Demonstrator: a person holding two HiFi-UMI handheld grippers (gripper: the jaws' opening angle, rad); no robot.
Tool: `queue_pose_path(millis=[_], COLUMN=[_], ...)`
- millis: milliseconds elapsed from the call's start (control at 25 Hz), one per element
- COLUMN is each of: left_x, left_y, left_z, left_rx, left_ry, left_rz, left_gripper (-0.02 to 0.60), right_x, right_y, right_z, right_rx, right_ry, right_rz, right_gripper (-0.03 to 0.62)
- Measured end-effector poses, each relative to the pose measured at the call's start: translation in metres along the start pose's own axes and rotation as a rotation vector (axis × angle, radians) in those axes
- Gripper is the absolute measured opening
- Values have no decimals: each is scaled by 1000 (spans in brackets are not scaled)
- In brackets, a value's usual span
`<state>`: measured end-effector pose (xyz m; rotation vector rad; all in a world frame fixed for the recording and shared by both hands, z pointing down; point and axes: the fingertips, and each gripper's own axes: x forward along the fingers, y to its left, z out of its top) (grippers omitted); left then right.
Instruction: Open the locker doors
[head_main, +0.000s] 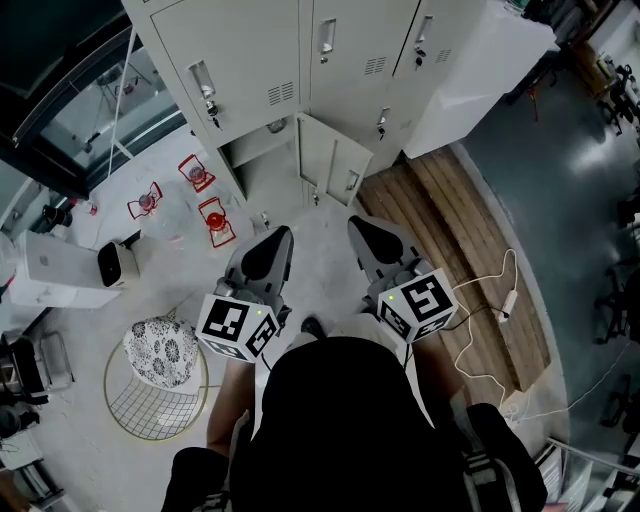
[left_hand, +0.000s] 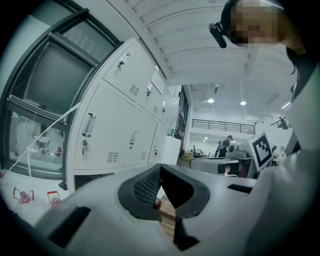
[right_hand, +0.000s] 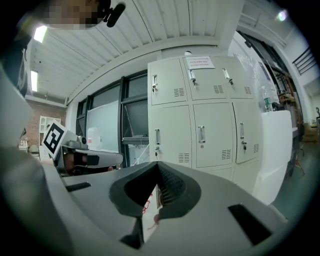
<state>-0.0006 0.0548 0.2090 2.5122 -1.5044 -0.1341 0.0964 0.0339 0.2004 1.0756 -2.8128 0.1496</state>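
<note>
A pale grey locker bank (head_main: 300, 60) stands ahead, its doors carrying vertical handles (head_main: 203, 80). One bottom door (head_main: 335, 162) hangs swung outward, baring a dark compartment (head_main: 262, 160); the other doors I see are closed. My left gripper (head_main: 283, 233) and right gripper (head_main: 356, 223) hover side by side over the floor, a short way from that door and touching nothing. In the left gripper view the left gripper (left_hand: 160, 169) has its jaws met at the tip, shut on nothing. The right gripper (right_hand: 157, 167) is likewise shut and empty, facing the lockers (right_hand: 200, 125).
Red wire objects (head_main: 213, 220) lie on the floor left of the open compartment. A wire stool with a patterned cushion (head_main: 160, 355) sits at lower left, a white box (head_main: 60, 268) beyond it. Wooden planks (head_main: 460, 250) and a white cable (head_main: 480, 310) lie right; a white cabinet (head_main: 480, 70) adjoins the lockers.
</note>
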Motion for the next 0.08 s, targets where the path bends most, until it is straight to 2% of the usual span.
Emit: queue_pose_path(millis=[80], left_x=[1], left_y=[-2], left_z=[0], left_rx=[0], left_ry=[1], left_rz=[-2], left_gripper=[18], right_x=[-1], right_y=[-1], right_z=[-1], right_rx=[0], right_ry=[-1], right_rz=[3], right_gripper=[3])
